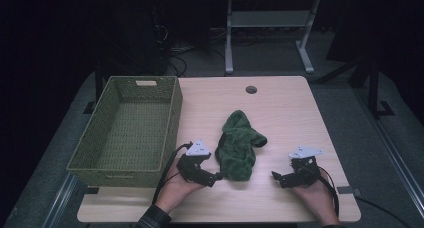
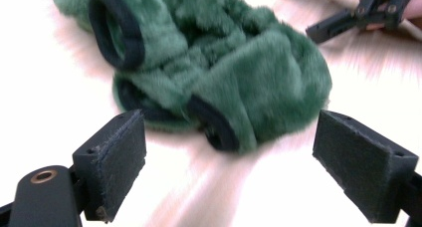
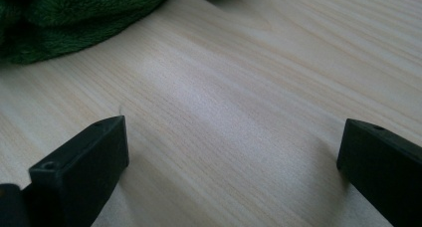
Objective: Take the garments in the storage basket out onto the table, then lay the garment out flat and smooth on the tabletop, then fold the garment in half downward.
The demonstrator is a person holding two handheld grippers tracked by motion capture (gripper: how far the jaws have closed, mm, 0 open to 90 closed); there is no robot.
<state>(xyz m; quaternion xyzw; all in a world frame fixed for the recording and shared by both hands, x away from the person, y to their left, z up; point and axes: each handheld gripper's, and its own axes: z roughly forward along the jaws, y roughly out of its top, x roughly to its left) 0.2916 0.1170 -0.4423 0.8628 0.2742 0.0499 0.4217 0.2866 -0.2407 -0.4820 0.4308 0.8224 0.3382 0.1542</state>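
At lower centre of the high view, a fuzzy green fleece garment with black-trimmed openings (image 1: 237, 147) is lying crumpled on the pale wooden bench (image 1: 285, 108), while the left tongs (image 1: 216, 177) are standing wide apart just beside its near edge, nothing between the pads. The right tongs (image 1: 276, 178), at lower right, are also gaping over bare wood, well apart from the cloth. Judging by the layout, the garment is waiting to be gripped; the next move calls for closing on a fold and carrying it to the woven olive-green rectangular basket (image 1: 172, 113) at left, which is sitting empty. Beyond the bench, a dark room with grey carpet and a second desk's white legs (image 1: 229, 43) is showing.
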